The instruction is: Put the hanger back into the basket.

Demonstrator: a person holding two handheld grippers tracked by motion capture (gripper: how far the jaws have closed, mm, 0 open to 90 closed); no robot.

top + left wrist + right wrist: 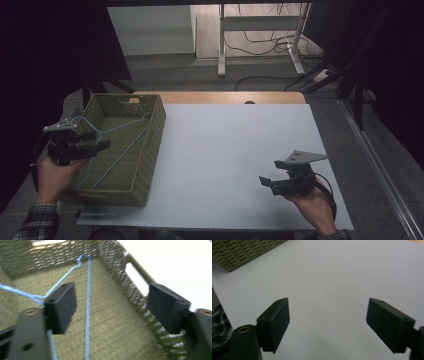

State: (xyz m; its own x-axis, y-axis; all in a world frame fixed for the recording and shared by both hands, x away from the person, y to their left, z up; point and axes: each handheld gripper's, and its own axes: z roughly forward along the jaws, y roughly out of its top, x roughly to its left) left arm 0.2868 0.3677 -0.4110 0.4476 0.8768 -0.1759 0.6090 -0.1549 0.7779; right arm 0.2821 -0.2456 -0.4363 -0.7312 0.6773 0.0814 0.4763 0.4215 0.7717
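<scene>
left gripper (102, 145) wide apart over basket (150, 150); right gripper (264, 181) agape above table (225, 150).

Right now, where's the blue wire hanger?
The blue wire hanger lies inside the woven basket at the table's left in the high view, just beyond the open left hand-held gripper.

A lab or recording workspace, dimly lit and set up for data capture.

A white table top (235, 160) laid over a wooden desk (220, 97) fills the middle of the high view. At 12 o'clock stands a white metal desk frame (260, 35) with loose cables (260, 45) trailing across grey carpet (200, 75). Black curtains (50, 45) close off 10 o'clock and 2 o'clock. A person's hand holds an instrumented gripper with a grey tracking plate (302, 157) at 4 o'clock.
</scene>
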